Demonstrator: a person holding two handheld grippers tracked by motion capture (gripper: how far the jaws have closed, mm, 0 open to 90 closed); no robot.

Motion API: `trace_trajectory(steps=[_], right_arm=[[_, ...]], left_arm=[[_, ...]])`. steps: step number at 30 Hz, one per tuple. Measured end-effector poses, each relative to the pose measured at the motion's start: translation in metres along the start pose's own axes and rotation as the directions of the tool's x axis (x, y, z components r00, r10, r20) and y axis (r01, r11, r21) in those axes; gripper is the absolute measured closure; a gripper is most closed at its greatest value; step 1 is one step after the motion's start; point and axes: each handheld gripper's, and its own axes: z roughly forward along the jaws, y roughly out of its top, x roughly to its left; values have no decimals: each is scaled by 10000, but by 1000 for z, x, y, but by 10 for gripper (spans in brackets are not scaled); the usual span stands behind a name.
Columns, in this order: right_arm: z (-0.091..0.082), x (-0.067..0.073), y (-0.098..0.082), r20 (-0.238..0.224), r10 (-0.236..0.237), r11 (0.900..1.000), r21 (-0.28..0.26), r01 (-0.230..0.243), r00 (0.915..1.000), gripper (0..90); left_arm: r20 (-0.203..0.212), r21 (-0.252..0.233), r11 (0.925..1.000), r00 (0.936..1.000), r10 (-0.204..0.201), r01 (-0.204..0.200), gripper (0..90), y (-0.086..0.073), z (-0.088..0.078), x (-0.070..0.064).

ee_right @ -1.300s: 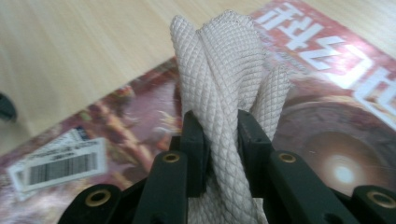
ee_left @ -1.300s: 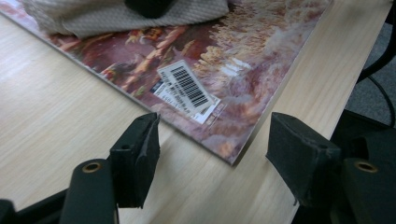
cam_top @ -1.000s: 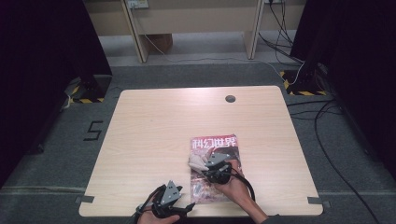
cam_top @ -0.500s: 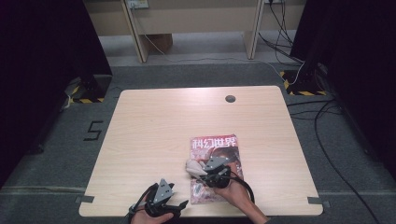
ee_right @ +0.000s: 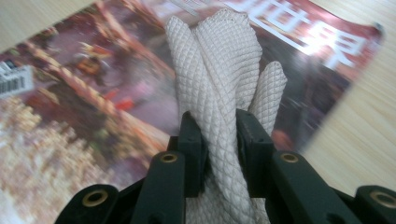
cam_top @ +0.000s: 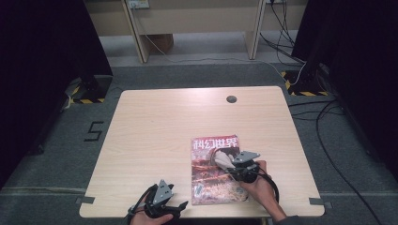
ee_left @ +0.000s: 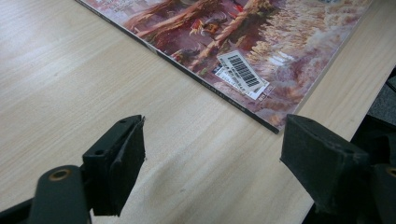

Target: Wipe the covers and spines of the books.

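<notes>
Currently wiping glossy red-covered magazine [cam_top: 216, 171] with bunched white waffle-weave cloth [ee_right: 223, 74] clamped in right tongs [ee_right: 219, 135]; keeping strokes flat, pressure light; left tongs [ee_left: 212, 154] gaping empty over table [cam_top: 155, 131].

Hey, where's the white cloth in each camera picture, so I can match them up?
High view: white cloth lies over the magazine, ahead of the right gripper.
Right gripper view: centre, pinched between the jaws.
Left gripper view: none of it here.
Shared landmark: the magazine's barcode label.
</notes>
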Motion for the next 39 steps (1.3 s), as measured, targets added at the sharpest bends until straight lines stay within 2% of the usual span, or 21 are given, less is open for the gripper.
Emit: trace_trajectory(steps=[5, 13, 17, 24, 27, 30, 37, 39], right_arm=[[-9, -7, -10, 150, 190, 9998, -31, -189, 9997, 746], [-16, -3, -17, 135, 111, 9999, -21, -110, 9998, 746], [-16, -5, -17, 92, 135, 9999, -59, -135, 9999, 744], [-11, -15, -14, 518, 351, 9993, -130, -345, 9980, 743], [-11, -17, -14, 507, 370, 9992, -179, -361, 9980, 743], [-12, -12, -14, 585, 275, 9996, -100, -269, 9979, 747], [-7, 3, -9, 249, 53, 9999, -113, -50, 9997, 748], [0, 10, -2, 101, -41, 9999, -141, 42, 9999, 748]], left_arm=[[-13, -20, 10000, 10000, -7, 7, 212, 0, 0, 0], [-145, -50, 9999, 9998, -134, 133, 211, 0, -1, 4], [-199, -34, 9999, 9997, -142, 142, 210, 0, -1, 5], [-73, -51, 10000, 10000, -65, 65, 206, 0, -1, 3], [-84, -50, 9999, 9999, -121, 121, 203, 0, 0, 3], [-81, -103, 9998, 9998, -186, 185, 202, 0, -2, 4], [-77, -171, 9996, 9997, -247, 246, 200, -1, -7, 4], [-97, -224, 9992, 9994, -322, 319, 198, -3, -9, 5]])
